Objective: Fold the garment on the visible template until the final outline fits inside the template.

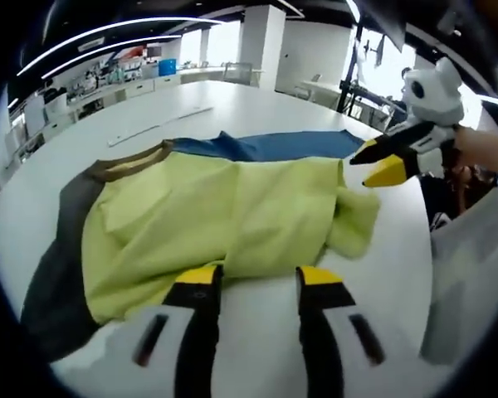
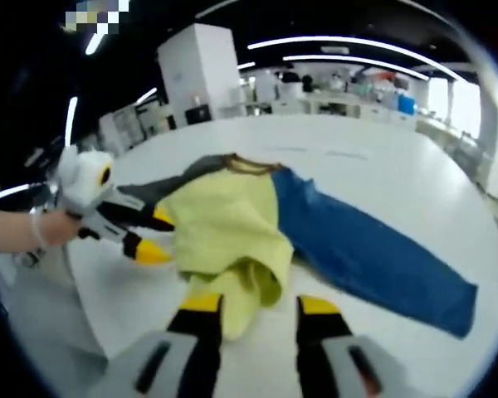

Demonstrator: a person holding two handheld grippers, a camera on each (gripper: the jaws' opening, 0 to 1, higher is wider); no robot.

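Garment (image 1: 224,215) on white table (image 1: 257,104), 2 claws open, empty

The template cannot be made out under the garment (image 1: 207,215); its blue sleeve (image 2: 373,249) lies partly behind the yellow fold, and background desks (image 1: 108,83) are blurred

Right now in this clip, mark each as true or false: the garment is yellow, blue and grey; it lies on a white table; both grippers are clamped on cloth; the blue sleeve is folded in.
1. The garment is yellow, blue and grey. True.
2. It lies on a white table. True.
3. Both grippers are clamped on cloth. False: the left gripper and the right gripper stand open.
4. The blue sleeve is folded in. False: it lies stretched out flat.
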